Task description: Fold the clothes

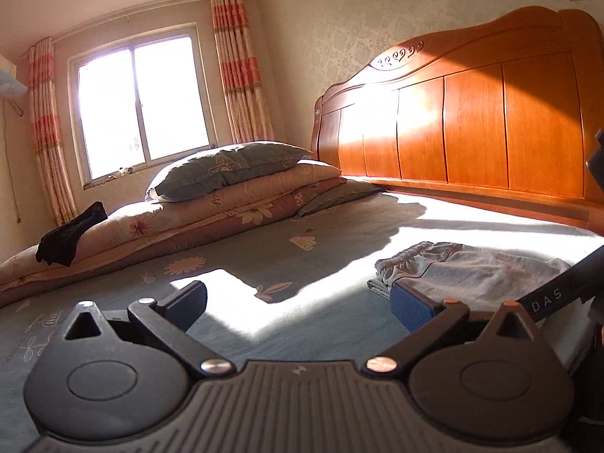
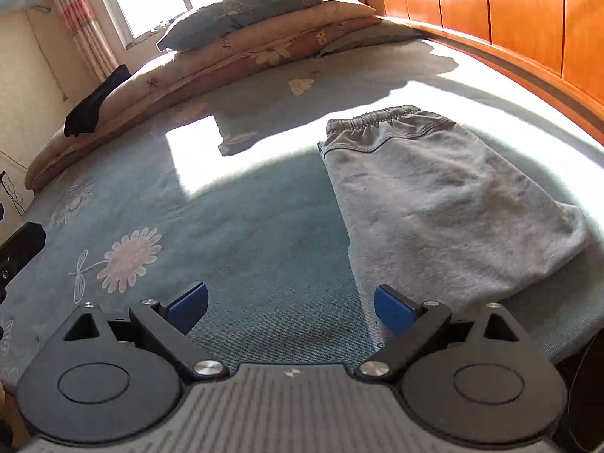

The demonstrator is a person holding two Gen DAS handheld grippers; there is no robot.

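A folded grey garment with an elastic waistband [image 2: 434, 196] lies flat on the blue-green bedsheet [image 2: 245, 234], near the headboard side. In the left wrist view the same grey garment [image 1: 472, 271] lies low at the right, its waistband toward the pillows. My left gripper [image 1: 298, 302] is open above the sheet, with nothing between its blue pads. My right gripper [image 2: 290, 304] is open too, hovering over bare sheet just left of the garment's near edge. A black garment [image 1: 70, 236] is draped over the quilt edge at the far left.
Stacked quilts and pillows [image 1: 234, 185] lie across the far side of the bed under the window [image 1: 139, 102]. The wooden headboard [image 1: 472, 124] runs along the right. A dark strap marked DAS [image 1: 555, 294] crosses the left wrist view's right edge. A dark object [image 2: 20, 245] sits at the left edge.
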